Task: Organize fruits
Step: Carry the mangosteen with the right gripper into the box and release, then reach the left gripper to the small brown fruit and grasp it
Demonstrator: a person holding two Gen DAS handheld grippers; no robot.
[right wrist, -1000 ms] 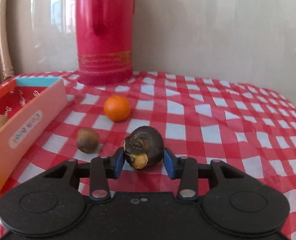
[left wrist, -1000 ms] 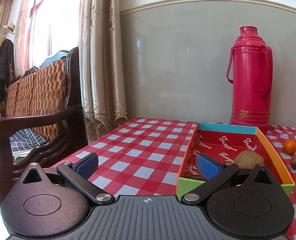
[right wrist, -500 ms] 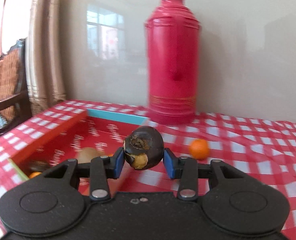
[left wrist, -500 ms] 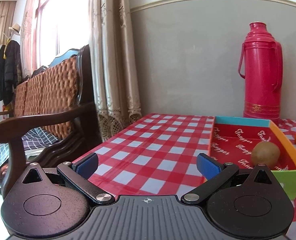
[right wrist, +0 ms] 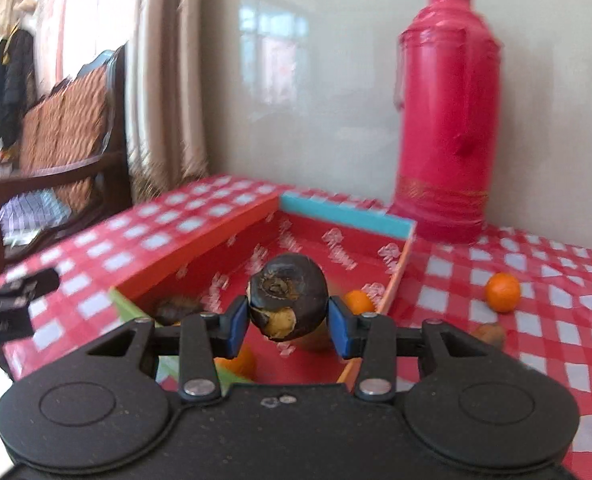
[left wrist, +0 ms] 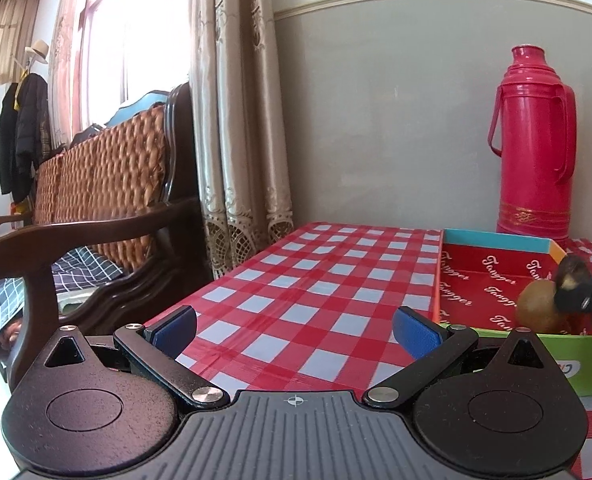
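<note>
My right gripper (right wrist: pixel 288 324) is shut on a dark brown round fruit (right wrist: pixel 287 294) and holds it above the red cardboard box (right wrist: pixel 199 258). Inside the box lie a small orange (right wrist: pixel 359 301), another orange piece (right wrist: pixel 237 362) and a dark fruit (right wrist: pixel 173 310). In the left wrist view the box (left wrist: pixel 492 272) holds a kiwi (left wrist: pixel 538 312), and the held dark fruit (left wrist: pixel 572 276) shows at the right edge. My left gripper (left wrist: pixel 296 330) is open and empty over the tablecloth left of the box.
A pink thermos (right wrist: pixel 448 120) stands behind the box by the wall. An orange (right wrist: pixel 503 286) and a small brown fruit (right wrist: pixel 491 334) lie on the checkered cloth (right wrist: pixel 556 320) right of the box. A wicker chair (left wrist: pixel 95 184) and curtains (left wrist: pixel 235 120) are to the left.
My right gripper has carried the dark fruit leftward from the open table to above the box. My left gripper has shifted left, away from the box, still open.
</note>
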